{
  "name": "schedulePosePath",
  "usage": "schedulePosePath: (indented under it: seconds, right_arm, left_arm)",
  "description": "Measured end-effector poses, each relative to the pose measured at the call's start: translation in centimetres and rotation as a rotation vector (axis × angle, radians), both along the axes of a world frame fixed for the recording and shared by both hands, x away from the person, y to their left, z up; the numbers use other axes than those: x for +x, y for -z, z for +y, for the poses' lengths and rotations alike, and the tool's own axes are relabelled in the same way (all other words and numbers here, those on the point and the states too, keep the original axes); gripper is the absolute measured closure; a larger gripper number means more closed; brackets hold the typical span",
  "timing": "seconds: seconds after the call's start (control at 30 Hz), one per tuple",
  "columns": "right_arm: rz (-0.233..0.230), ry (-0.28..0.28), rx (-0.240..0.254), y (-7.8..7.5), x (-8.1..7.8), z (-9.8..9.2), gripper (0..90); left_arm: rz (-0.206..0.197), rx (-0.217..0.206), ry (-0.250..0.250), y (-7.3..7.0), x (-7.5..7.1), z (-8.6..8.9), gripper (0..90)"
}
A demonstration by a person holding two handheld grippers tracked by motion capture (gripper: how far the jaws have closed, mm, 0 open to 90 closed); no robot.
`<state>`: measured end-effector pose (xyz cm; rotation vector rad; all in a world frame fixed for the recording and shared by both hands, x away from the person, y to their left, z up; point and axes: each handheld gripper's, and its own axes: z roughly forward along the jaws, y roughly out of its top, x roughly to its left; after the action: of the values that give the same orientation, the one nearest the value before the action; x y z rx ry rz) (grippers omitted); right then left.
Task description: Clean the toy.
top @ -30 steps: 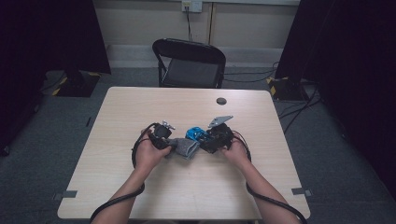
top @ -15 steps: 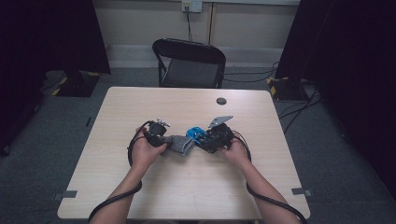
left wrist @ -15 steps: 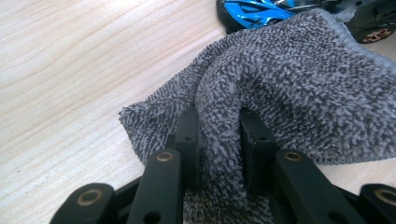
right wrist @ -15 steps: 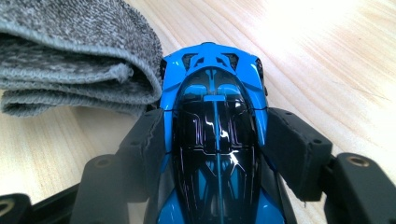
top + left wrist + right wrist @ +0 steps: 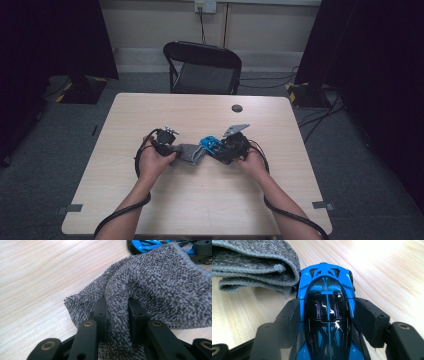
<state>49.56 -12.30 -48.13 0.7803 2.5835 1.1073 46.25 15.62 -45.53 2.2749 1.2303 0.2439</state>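
A pale wood-grain table (image 5: 200, 200) stands in a dim room, a black folding chair (image 5: 202, 67) beyond it at twelve o'clock. Near the table's centre, the right gripper (image 5: 327, 312) clamps a glossy blue-and-black toy car (image 5: 328, 315) by its flanks. At its nine o'clock, the left gripper (image 5: 117, 315) pinches a bunched fold of grey terry cloth (image 5: 160, 290), which touches the car's nose. The step in hand looks like wiping the car. The next move likely calls for drawing the cloth over the bodywork while the right gripper holds the car firm.
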Motion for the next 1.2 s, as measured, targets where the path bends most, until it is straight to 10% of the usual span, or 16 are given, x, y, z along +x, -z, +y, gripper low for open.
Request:
schedulePosePath:
  seconds: [0.93, 1.2]
  right_arm:
    - [0.006, -0.001, 0.005, 0.0, 0.1, -0.1, 38.2]
    - [0.005, 0.000, 0.007, 0.0, 0.0, -0.1, 38.2]
  left_arm:
    - [-0.025, -0.018, -0.090, -0.2, -0.3, 2.2, 72.2]
    - [-0.033, -0.044, -0.025, -0.9, -2.0, 1.9, 72.0]
